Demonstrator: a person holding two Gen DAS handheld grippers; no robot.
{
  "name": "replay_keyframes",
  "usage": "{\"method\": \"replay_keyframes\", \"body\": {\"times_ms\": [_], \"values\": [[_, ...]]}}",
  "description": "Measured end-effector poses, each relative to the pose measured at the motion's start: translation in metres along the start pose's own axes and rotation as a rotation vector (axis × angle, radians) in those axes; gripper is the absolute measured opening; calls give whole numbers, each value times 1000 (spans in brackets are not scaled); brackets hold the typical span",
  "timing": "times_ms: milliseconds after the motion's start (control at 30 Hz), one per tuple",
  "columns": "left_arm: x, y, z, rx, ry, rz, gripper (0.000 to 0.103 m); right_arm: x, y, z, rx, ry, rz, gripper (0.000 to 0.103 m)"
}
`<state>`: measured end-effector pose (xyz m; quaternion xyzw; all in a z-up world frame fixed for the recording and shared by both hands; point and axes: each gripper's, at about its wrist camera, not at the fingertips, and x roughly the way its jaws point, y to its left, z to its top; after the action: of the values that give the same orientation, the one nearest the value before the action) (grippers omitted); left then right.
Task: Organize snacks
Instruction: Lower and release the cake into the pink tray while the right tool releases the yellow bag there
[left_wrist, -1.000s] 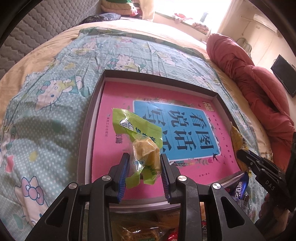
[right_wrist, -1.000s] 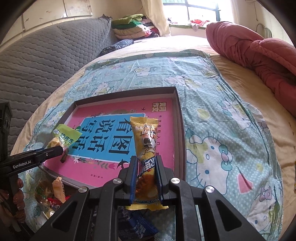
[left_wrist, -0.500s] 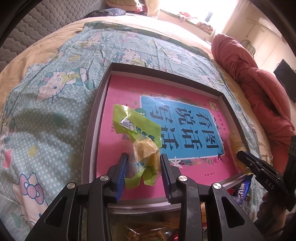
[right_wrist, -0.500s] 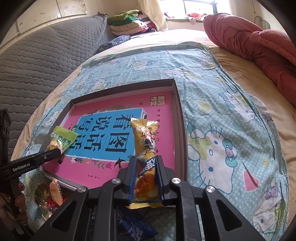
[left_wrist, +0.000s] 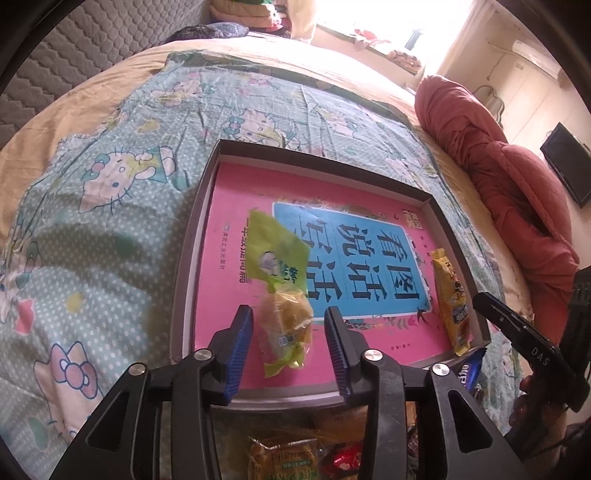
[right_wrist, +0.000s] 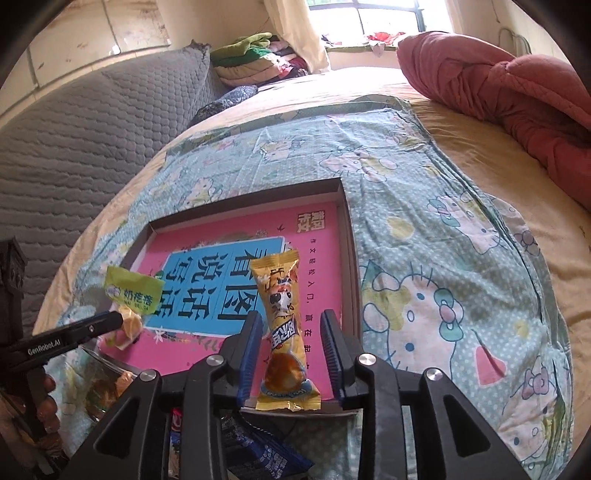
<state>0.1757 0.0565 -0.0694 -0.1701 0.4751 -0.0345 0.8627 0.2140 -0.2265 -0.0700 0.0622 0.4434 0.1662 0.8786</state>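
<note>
A shallow grey box (left_wrist: 192, 236) with a pink and blue book cover inside lies on the bed. My left gripper (left_wrist: 290, 339) is open around a green-wrapped snack (left_wrist: 282, 291) that lies in the box near its left front. My right gripper (right_wrist: 291, 347) is open around a yellow snack bar (right_wrist: 282, 325) that lies in the box at its right front edge. The yellow bar also shows in the left wrist view (left_wrist: 448, 299), and the green snack in the right wrist view (right_wrist: 131, 291). Neither snack is gripped.
More loose snacks lie in front of the box: a blue packet (right_wrist: 258, 450), a yellow packet (left_wrist: 284, 458) and a red one (left_wrist: 343, 458). A red quilt (right_wrist: 498, 85) lies at the right. A grey padded headboard (right_wrist: 74, 129) stands at the left.
Both grippers have opened and let go of their snacks. The green snack and the yellow bar now rest in the box between the open fingers.
</note>
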Motion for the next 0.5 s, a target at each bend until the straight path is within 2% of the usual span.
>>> {"method": "replay_keyframes", "body": {"times_ms": [133,233,500], "values": [[-8,0,0,-5,-10,-9,49,-10,-6,5,32,-24,23,37],[-18,1,0,-9,-27,-20,56,-14,-8,7,52,-36,38,45],[-41,4,-1,-15,-59,10,59,-21,-2,8,33,-44,74,49]]}}
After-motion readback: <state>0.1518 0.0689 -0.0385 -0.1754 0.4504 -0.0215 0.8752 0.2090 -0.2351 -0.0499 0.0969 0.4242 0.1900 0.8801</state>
